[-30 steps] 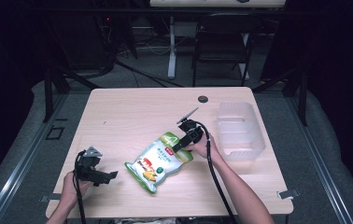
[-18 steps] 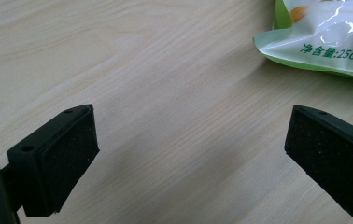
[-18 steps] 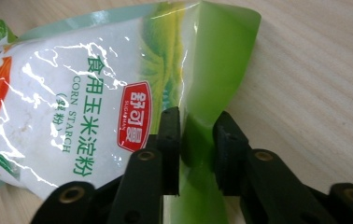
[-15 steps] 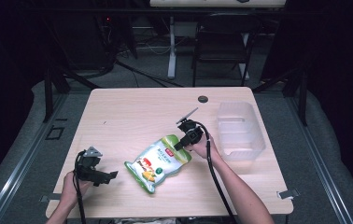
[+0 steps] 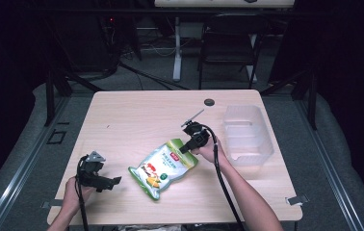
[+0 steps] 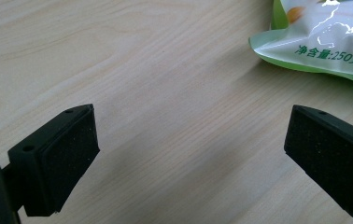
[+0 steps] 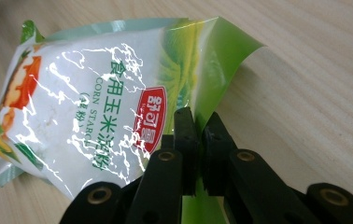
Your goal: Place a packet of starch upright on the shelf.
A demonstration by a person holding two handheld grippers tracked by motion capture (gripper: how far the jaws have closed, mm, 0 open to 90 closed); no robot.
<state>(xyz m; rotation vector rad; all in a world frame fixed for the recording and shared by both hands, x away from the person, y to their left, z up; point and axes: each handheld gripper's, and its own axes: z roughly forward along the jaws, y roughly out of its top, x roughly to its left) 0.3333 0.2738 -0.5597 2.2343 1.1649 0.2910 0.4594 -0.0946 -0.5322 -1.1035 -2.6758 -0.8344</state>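
Observation:
A green and white corn starch bag (image 5: 163,166) lies flat on the wooden table (image 5: 136,115), front of centre. My right gripper (image 5: 186,146) has just been closing and is now shut on the bag's upper right edge. In the right gripper view the green seam of the bag (image 7: 95,107) is pinched between the jaws of the right gripper (image 7: 198,126). My left gripper (image 5: 115,182) rests low at the front left, open, pointing toward the bag. In the left gripper view the left gripper (image 6: 191,140) has bare wood between its pads, and a bag corner (image 6: 324,37) lies beyond them.
A clear plastic bin (image 5: 247,134) stands on the table's right side, close behind my right hand. A small black round cap (image 5: 209,102) sits near the far edge. A chair (image 5: 228,48) stands beyond the table.
My right gripper has edged slightly onto the bag's upper edge. The left hand and the bag have stayed where they were.

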